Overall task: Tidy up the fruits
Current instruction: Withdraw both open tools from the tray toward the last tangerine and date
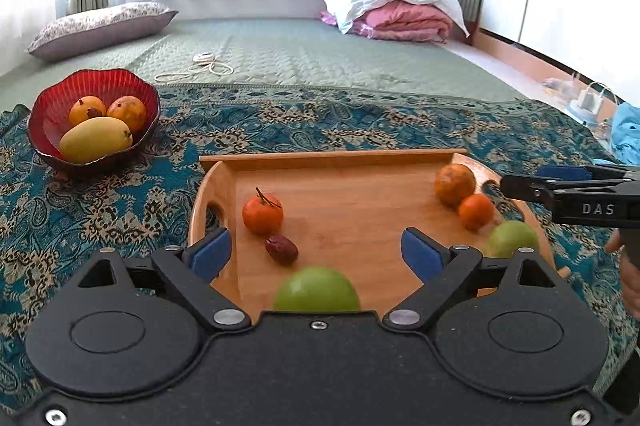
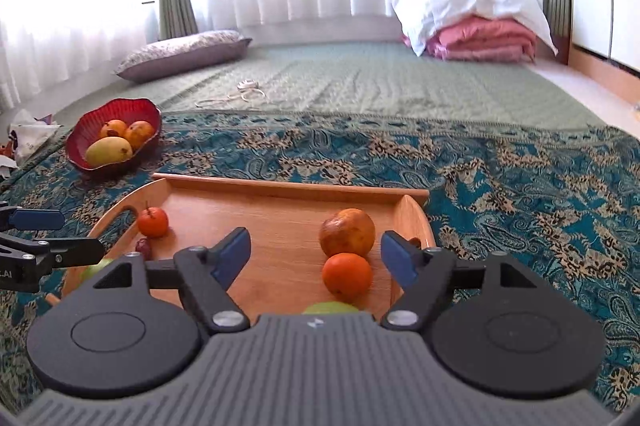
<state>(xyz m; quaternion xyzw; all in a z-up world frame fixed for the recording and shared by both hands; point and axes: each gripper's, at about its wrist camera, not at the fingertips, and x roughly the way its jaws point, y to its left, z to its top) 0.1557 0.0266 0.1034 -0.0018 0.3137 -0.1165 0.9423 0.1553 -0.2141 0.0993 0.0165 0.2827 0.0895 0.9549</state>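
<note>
A wooden tray (image 1: 340, 158) (image 2: 280, 186) lies on a patterned cloth. On it are a small orange with a stem (image 1: 262, 213) (image 2: 153, 221), a dark red date (image 1: 281, 249) (image 2: 143, 246), a large orange (image 1: 455, 184) (image 2: 347, 232), a small orange (image 1: 476, 211) (image 2: 347, 276) and two green fruits (image 1: 317, 290) (image 1: 513, 239) (image 2: 331, 307). A red bowl (image 1: 48, 122) (image 2: 80, 142) at the far left holds a yellow mango (image 1: 96, 139) (image 2: 109, 151) and two orange fruits. My left gripper (image 1: 316, 250) is open and empty over the tray's near left. My right gripper (image 2: 316, 256) is open and empty, with the oranges between its fingers' lines.
The blue patterned cloth (image 1: 120, 194) (image 2: 520, 194) covers the near part of a green quilted bed (image 1: 320, 54). A pillow (image 1: 100, 26), a white cable (image 1: 200, 66) and folded pink bedding (image 1: 404, 20) lie farther back. A charger (image 1: 588, 100) sits at the right edge.
</note>
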